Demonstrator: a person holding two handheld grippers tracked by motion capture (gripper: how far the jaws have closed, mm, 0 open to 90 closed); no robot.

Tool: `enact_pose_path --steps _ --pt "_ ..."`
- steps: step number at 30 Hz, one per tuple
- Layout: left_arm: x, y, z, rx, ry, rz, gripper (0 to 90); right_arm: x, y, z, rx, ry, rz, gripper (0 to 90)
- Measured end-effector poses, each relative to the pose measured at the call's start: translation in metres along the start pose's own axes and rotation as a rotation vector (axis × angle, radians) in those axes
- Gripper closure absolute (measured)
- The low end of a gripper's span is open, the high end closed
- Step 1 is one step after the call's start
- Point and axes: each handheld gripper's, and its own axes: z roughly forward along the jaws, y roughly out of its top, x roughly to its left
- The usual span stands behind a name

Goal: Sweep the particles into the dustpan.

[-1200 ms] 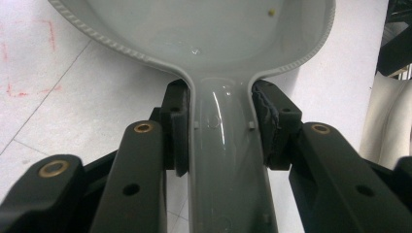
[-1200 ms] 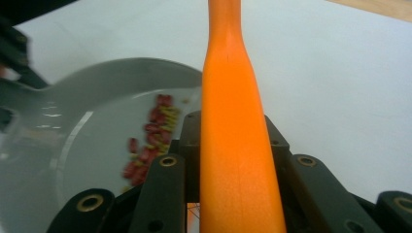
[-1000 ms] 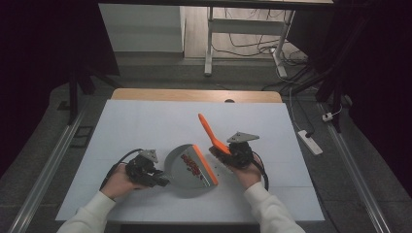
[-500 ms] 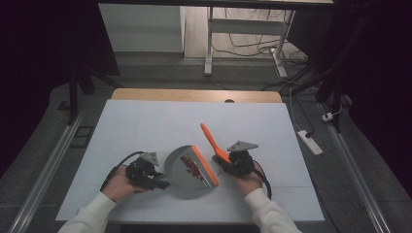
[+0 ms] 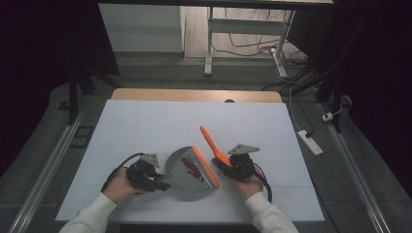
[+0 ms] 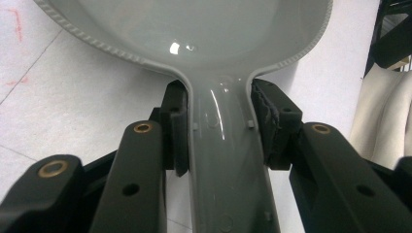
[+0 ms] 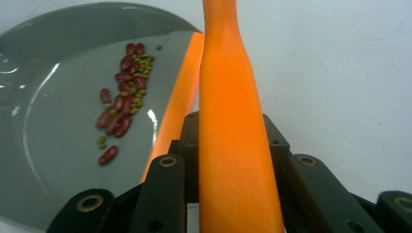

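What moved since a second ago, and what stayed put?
The right claw, shut on the orange brush handle, slid a little toward the person and closer to the grey dustpan. The handle tip came along and sits lower on the table now. Nothing was picked up or let go. The left claw stays shut on the dustpan's handle, and the beans stay in the pan.

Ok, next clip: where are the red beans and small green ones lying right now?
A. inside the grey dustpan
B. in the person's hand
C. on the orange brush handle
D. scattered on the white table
A: the beans lie in a loose line on the floor of the grey dustpan, just behind its orange lip.
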Motion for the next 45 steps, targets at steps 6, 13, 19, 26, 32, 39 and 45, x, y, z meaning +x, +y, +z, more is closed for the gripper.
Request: enact_pose_path --steps 6,13,19,26,32,39,45 --pt "-0.001 0.001 0.001 0.002 0.001 -0.001 61.0 0.01 -0.001 -0.001 0.008 0.022 0.016 70.5" --pt "0.0 0.001 0.002 0.003 0.004 0.0 61.0 0.023 0.0 -0.001 -0.01 0.11 0.055 70.6" --pt "-0.001 0.001 0.002 0.003 0.003 0.0 61.0 0.023 0.008 -0.012 -0.078 0.162 0.037 70.6" --pt "0.0 0.001 0.003 0.003 0.002 0.002 61.0 -0.008 0.005 -0.029 -0.125 0.057 0.083 70.6" --pt "0.0 0.0 0.003 0.002 0.002 0.001 61.0 -0.023 -0.002 -0.027 -0.095 0.009 0.104 70.6" --pt "-0.001 0.0 0.003 -0.002 0.006 0.001 61.0 -0.018 -0.008 -0.015 -0.025 -0.003 0.082 70.6" --pt "0.0 0.001 0.004 -0.002 0.007 0.002 61.0 0.005 -0.004 -0.006 -0.013 0.078 0.033 70.6"
